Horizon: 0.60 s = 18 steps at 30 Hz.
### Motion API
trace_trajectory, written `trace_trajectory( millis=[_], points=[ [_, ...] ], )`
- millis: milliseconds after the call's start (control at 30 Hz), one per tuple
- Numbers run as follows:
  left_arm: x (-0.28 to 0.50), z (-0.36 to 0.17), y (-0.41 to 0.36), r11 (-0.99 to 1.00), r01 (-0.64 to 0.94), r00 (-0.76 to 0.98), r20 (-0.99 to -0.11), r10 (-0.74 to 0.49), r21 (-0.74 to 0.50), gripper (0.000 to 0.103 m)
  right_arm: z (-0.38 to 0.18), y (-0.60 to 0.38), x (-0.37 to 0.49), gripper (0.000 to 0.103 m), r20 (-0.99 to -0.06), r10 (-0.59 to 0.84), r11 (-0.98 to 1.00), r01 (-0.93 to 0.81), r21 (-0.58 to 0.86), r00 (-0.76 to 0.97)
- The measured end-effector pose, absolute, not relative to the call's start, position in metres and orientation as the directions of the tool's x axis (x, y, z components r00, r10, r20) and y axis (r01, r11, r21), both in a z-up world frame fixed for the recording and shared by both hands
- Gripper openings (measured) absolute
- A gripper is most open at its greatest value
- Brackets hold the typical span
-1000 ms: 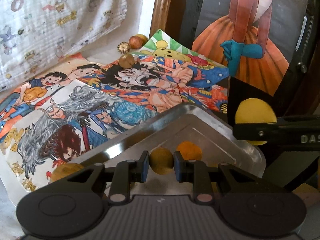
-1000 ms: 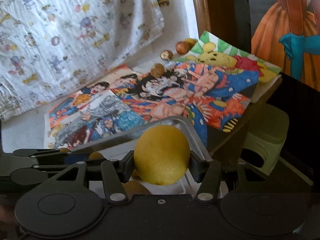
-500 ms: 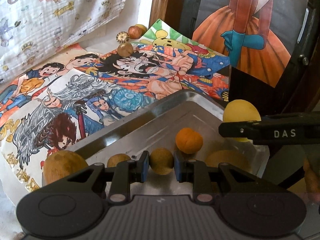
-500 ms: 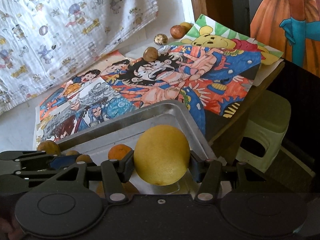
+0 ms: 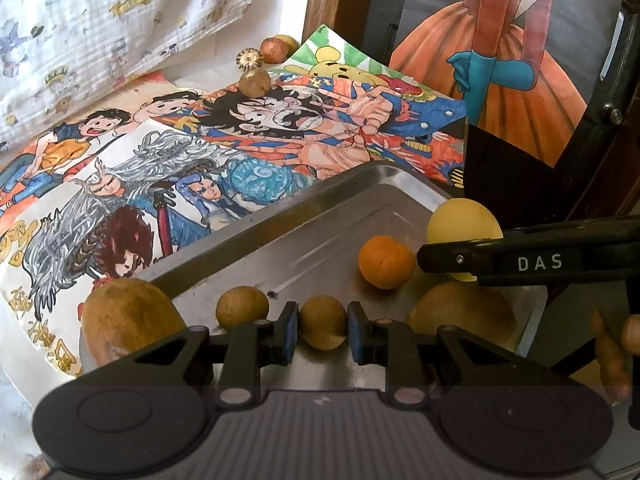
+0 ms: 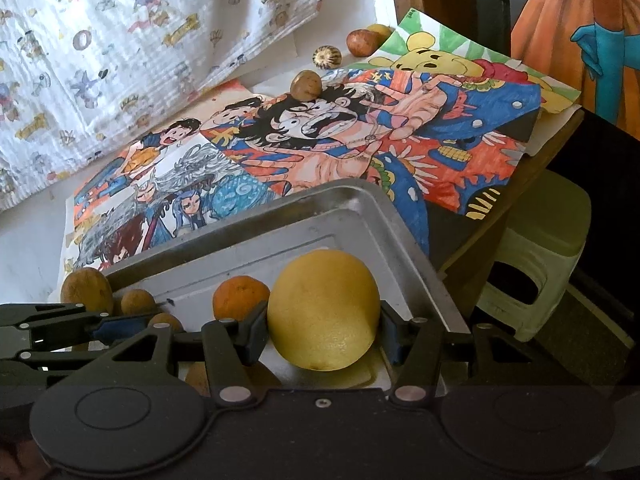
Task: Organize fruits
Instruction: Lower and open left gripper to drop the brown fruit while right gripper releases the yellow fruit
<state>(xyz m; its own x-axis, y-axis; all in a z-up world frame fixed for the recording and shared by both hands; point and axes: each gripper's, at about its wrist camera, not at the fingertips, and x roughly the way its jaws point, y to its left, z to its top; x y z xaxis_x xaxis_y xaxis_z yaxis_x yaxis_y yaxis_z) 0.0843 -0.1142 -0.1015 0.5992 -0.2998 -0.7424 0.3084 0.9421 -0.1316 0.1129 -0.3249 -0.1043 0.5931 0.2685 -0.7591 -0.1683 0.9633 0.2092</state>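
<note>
Yellow, dimpled lemon (image 6: 323,310) pinched in right tool (image 6: 323,336); small tan round fruit (image 5: 323,322) pinched in left tool (image 5: 323,334), both over steel tray (image 5: 304,216).

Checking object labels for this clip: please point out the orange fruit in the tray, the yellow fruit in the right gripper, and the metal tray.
orange fruit (image 5: 386,262), left wrist view, centre of its skin.
yellow fruit (image 6: 323,310), right wrist view, middle of its front face.
metal tray (image 6: 352,200), right wrist view, far rim.

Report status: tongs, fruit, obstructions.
Left tongs shut on small brown fruit. Right tongs shut on yellow fruit. Both over metal tray. Nothing blocking.
</note>
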Motion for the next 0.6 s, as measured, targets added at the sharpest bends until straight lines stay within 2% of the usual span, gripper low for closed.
trace_trajectory(
  millis=[600],
  points=[
    [0.0822, -0.1015, -0.1115, 0.944, 0.302, 0.601, -0.742, -0.296, -0.132, 0.028, -0.1049, -0.3224, 0.1097, 0.058, -0.76, 0.265, 0.964, -0.171, 0.203, 0.593]
  ],
)
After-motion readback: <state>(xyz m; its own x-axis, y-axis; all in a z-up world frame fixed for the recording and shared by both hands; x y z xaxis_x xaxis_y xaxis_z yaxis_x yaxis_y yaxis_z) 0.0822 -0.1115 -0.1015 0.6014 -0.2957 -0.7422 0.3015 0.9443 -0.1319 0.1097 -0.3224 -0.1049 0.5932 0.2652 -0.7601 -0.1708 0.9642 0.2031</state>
